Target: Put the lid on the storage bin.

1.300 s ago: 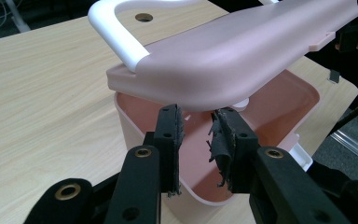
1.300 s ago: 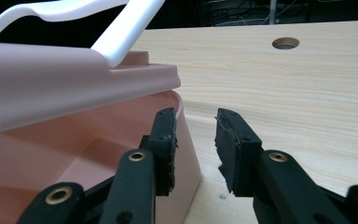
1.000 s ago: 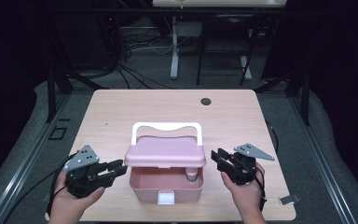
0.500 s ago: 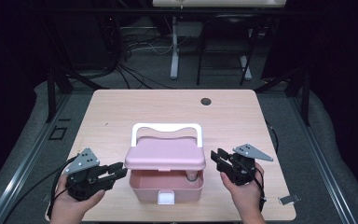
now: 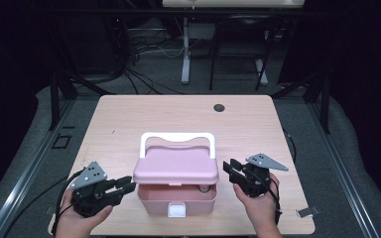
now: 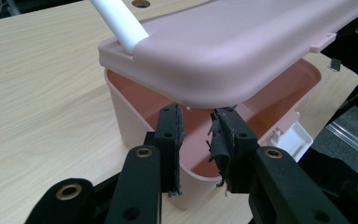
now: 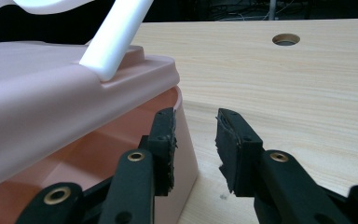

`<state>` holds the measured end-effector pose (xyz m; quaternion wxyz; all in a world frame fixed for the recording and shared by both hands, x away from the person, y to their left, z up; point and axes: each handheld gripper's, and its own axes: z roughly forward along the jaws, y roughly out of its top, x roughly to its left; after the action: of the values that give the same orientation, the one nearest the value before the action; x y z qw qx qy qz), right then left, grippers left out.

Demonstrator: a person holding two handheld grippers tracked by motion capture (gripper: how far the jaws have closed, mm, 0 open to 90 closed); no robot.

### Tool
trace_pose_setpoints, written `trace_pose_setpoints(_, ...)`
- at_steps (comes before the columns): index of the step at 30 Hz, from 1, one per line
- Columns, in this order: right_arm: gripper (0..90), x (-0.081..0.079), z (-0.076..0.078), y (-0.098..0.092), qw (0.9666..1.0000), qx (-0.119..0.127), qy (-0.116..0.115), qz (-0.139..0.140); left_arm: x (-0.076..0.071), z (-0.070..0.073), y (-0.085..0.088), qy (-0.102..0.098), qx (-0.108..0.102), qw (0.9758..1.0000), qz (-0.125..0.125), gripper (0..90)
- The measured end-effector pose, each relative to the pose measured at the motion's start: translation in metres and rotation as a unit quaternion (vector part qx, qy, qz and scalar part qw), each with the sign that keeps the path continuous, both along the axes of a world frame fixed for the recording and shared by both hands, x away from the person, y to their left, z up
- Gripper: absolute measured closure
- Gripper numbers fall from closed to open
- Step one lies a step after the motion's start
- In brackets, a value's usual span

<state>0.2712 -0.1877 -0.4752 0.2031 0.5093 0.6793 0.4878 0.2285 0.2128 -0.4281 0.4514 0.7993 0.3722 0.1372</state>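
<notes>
Even overhead light falls on the tabletop [image 5: 129, 124], pale and bright, while the room toward twelve o'clock sinks into near black. The pink box [image 5: 176, 198] casts only a faint, soft shadow. The high view is soft and grainy; both gripper views blur close up.

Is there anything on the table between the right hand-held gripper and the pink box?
No. In the high view only a short strip of bare table separates the right hand-held gripper from the pink box.

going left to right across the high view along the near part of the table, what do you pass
left claw → pink box with its lid raised → right claw → small metal clip near the table's right corner
</notes>
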Motion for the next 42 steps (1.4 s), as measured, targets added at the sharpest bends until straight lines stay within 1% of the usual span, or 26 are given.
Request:
trace_pose_setpoints(5,67.4,-0.001,0.000,-0.002,1.0000,0.001,0.001,-0.001,0.000,-0.001,0.000,-0.001,0.002,1.0000,0.000,71.9)
trace_pose_setpoints(7,67.3,-0.001,0.000,-0.003,1.0000,0.002,-0.002,-0.002,-0.001,-0.003,-0.001,-0.001,0.004,1.0000,-0.002,72.0)
trace_pose_setpoints(13,67.1,-0.001,-0.001,-0.005,1.0000,0.003,-0.001,-0.005,-0.001,-0.007,-0.001,0.005,0.004,1.0000,-0.002,72.0)
trace_pose_setpoints(17,67.1,-0.001,-0.001,-0.004,1.0000,0.002,0.001,-0.006,-0.002,-0.009,-0.001,0.004,0.005,1.0000,-0.003,72.2)
trace_pose_setpoints(23,67.1,-0.001,0.000,-0.003,1.0000,-0.001,0.000,-0.005,-0.005,-0.014,-0.002,0.004,0.012,0.9999,-0.002,72.4)
trace_pose_setpoints(31,67.0,-0.001,-0.001,-0.003,1.0000,-0.003,0.001,-0.006,-0.008,-0.022,0.000,0.013,0.010,0.9999,-0.003,72.4)
trace_pose_setpoints(36,67.0,-0.001,-0.002,-0.003,1.0000,0.000,0.002,-0.006,-0.010,-0.026,-0.002,0.014,0.019,0.9997,-0.004,72.7)
trace_pose_setpoints(39,67.0,-0.001,-0.002,-0.003,1.0000,0.000,0.002,-0.006,-0.010,-0.027,-0.002,0.015,0.017,0.9997,-0.002,72.7)
trace_pose_setpoints(42,67.0,-0.001,-0.002,-0.003,1.0000,0.000,0.003,-0.006,-0.010,-0.029,-0.002,0.016,0.023,0.9996,-0.005,72.7)
